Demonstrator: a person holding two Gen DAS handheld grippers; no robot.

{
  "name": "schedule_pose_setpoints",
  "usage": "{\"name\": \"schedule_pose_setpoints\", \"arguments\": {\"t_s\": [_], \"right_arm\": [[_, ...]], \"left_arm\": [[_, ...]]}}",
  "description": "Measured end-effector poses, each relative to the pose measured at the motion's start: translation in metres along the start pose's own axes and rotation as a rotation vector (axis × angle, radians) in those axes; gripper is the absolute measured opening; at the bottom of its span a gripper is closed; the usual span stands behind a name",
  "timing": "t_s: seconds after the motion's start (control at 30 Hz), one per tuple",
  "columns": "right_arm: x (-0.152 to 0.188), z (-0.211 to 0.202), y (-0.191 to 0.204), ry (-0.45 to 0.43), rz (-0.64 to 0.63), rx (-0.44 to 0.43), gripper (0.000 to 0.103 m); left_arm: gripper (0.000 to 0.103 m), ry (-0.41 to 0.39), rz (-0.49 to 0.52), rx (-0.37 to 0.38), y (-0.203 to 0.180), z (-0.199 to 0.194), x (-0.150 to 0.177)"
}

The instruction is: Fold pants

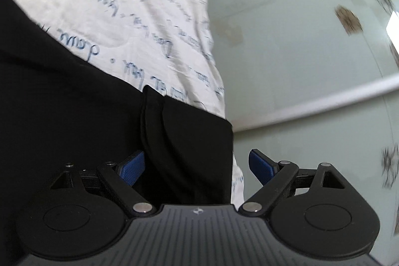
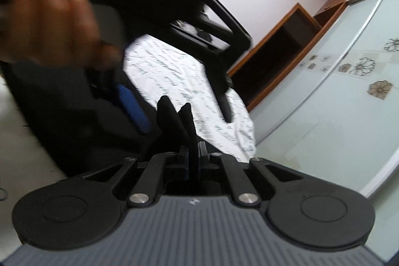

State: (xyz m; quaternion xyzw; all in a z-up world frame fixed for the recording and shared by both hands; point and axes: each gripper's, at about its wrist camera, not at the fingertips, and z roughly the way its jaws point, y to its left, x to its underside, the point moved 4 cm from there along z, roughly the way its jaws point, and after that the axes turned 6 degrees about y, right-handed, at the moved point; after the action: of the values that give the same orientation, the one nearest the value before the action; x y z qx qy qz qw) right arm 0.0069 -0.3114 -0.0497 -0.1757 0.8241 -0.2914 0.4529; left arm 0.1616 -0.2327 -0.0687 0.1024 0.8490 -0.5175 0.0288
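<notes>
The black pants (image 1: 62, 96) lie on a white quilt with blue writing (image 1: 124, 4). My left gripper (image 1: 197, 166) is open, its blue pads (image 1: 261, 165) on either side of a raised fold of the black cloth near the pants' edge. My right gripper (image 2: 193, 153) is shut on a pinched fold of the black pants (image 2: 174, 121), which sticks up between the fingers. In the right wrist view the left gripper (image 2: 174, 104) and the hand holding it (image 2: 49, 11) hang close above, blurred.
The quilt's edge (image 1: 219, 81) drops to a pale wardrobe door with flower patterns (image 1: 299, 41). A brown wooden shelf unit (image 2: 279, 54) stands behind the bed, next to the sliding door (image 2: 336, 104).
</notes>
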Motion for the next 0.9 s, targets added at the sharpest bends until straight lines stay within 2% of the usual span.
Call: {"name": "schedule_pose_setpoints", "arguments": {"t_s": [0.07, 0.1, 0.13, 0.2, 0.33, 0.47, 0.57, 0.67, 0.8, 0.9], "right_arm": [[0.0, -0.002, 0.003, -0.004, -0.004, -0.014, 0.006], [0.0, -0.002, 0.004, -0.006, 0.0, -0.022, 0.006], [0.0, -0.002, 0.005, -0.006, 0.002, -0.029, 0.006], [0.0, -0.003, 0.007, -0.005, -0.006, -0.026, 0.006], [-0.003, -0.001, 0.009, -0.005, -0.018, -0.033, 0.006], [-0.012, -0.009, 0.022, -0.044, -0.047, -0.032, 0.006], [-0.029, -0.015, 0.029, -0.099, -0.033, -0.063, 0.006], [-0.043, -0.019, 0.043, -0.149, -0.032, -0.126, 0.006], [-0.055, -0.016, 0.074, -0.172, -0.079, -0.216, 0.006], [-0.055, -0.008, 0.094, -0.161, -0.118, -0.261, 0.006]], "left_arm": [[0.064, 0.008, -0.046, 0.033, 0.006, 0.005, -0.003], [0.036, 0.035, -0.056, 0.045, 0.008, 0.009, -0.004], [0.024, 0.056, -0.066, 0.047, 0.011, 0.011, -0.005], [0.009, 0.045, -0.063, 0.055, 0.014, 0.01, -0.004], [0.005, -0.045, 0.022, 0.052, 0.007, -0.007, -0.003], [0.005, -0.161, 0.207, -0.026, -0.011, -0.043, 0.004], [0.005, -0.238, 0.293, -0.106, -0.015, -0.08, 0.014], [0.005, -0.288, 0.319, -0.2, -0.005, -0.105, 0.021], [0.005, -0.298, 0.292, -0.345, 0.024, -0.123, 0.028], [0.005, -0.298, 0.268, -0.387, 0.04, -0.129, 0.034]]}}
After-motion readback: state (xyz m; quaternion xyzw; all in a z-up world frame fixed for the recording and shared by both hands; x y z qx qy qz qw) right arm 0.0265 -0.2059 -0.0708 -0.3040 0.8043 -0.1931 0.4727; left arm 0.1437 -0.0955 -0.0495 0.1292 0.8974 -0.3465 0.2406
